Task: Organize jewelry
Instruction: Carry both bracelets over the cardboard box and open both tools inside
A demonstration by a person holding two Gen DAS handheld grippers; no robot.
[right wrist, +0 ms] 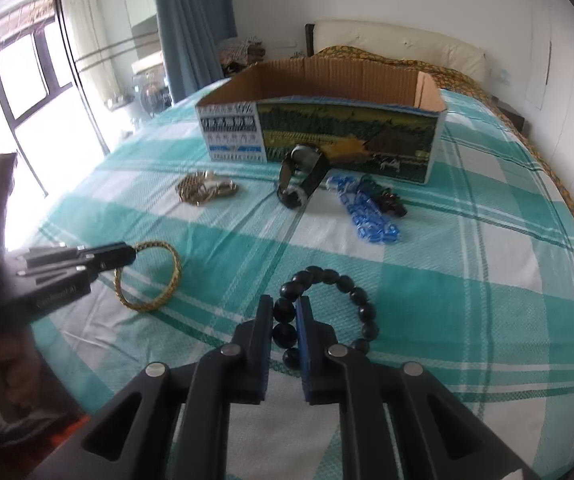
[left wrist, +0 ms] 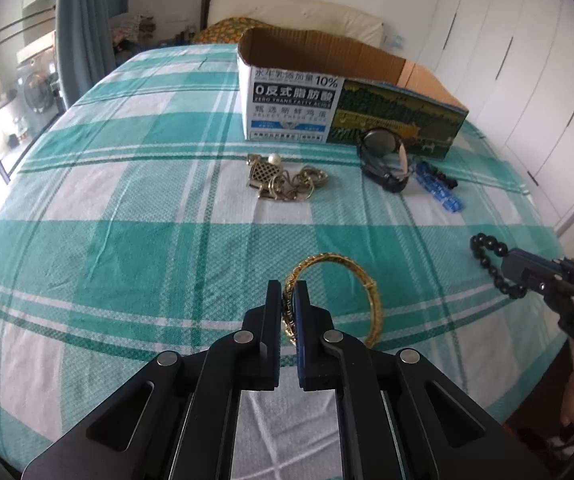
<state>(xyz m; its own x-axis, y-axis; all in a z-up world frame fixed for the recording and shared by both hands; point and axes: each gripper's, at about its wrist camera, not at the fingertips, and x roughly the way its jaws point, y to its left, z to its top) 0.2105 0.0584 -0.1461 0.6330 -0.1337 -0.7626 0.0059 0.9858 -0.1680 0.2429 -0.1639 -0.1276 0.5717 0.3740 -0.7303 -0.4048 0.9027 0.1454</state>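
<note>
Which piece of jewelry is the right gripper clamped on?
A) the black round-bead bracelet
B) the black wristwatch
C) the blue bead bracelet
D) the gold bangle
A: the right gripper pinches the black round-bead bracelet; the gold bangle sits in the left gripper.

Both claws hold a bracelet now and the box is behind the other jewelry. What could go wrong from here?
1. The left claw pinches the gold bangle only at its rim; it may swing or slip out on the way to the box.
2. The right claw clamps round beads of the black bracelet; they could roll free.
3. The watch and blue beads lie before the box; a low carry may knock them.
</note>
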